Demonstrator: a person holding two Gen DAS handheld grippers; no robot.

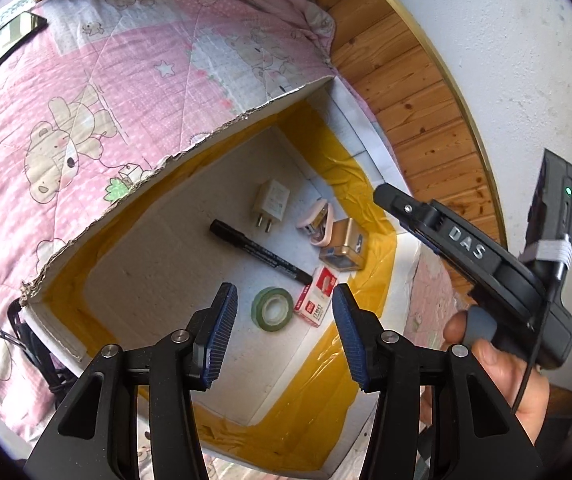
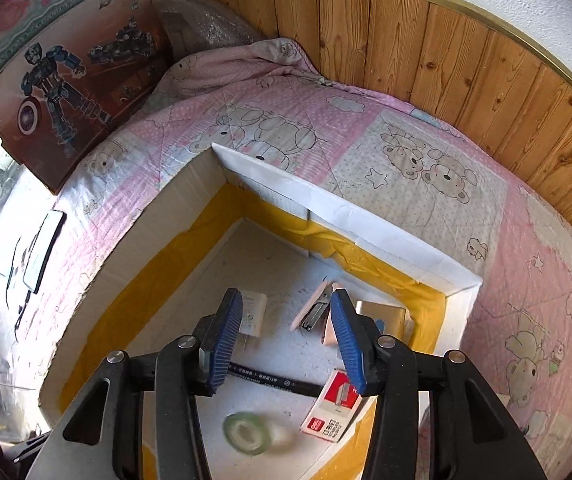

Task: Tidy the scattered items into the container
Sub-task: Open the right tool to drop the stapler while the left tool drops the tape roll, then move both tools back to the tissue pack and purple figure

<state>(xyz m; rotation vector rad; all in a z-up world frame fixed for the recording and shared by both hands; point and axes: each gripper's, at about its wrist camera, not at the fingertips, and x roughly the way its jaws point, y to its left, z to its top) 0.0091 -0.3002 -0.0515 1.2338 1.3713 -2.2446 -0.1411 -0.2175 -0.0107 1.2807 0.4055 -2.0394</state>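
Note:
A white cardboard box (image 1: 189, 148) lined with yellow tape sits on a pink quilt. On its floor lie a white charger plug (image 1: 270, 202), a black marker (image 1: 259, 250), a pink stapler (image 1: 317, 220), a gold tin (image 1: 344, 252), a red staple box (image 1: 320, 296) and a green tape roll (image 1: 273, 309). My left gripper (image 1: 283, 336) is open and empty above the box. My right gripper (image 2: 286, 344) is open and empty over the box (image 2: 350, 212); the tape roll (image 2: 250, 434) looks blurred below it, beside the staple box (image 2: 332, 412), marker (image 2: 273, 380), stapler (image 2: 314, 312), plug (image 2: 251, 316) and tin (image 2: 382, 318).
The pink bear-print quilt (image 2: 406, 152) covers the bed around the box. A wooden panel wall (image 2: 446, 52) runs behind. A toy robot carton (image 2: 69, 76) leans at the far left. A dark phone (image 1: 9, 36) lies on the quilt. Black clips and cable (image 1: 25, 344) lie beside the box.

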